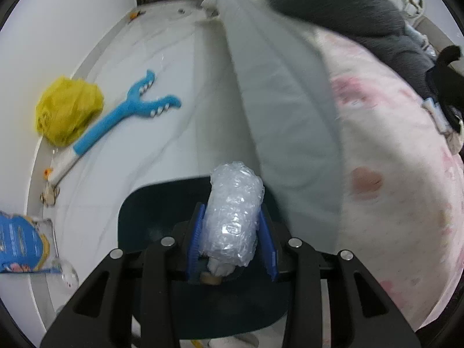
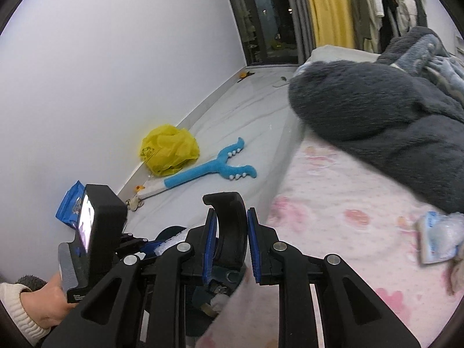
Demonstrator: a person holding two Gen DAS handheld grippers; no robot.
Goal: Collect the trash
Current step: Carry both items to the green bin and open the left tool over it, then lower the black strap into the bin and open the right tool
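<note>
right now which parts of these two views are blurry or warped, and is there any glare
Left wrist view: the pink bedsheet and grey blanket are smeared by blur, the bubble wrap glints; right wrist view: the floor's edge along the wall curves from fisheye, the grey blanket is soft, corners are dark-vignetted.

pale floor (image 1: 162, 92) with yellow crumpled bag (image 1: 68, 110), blue plush grabber toy (image 1: 130, 110), blue packet (image 1: 23, 243) by wall, bed (image 1: 391, 174) carrying dark grey blanket (image 2: 377, 107)
</note>
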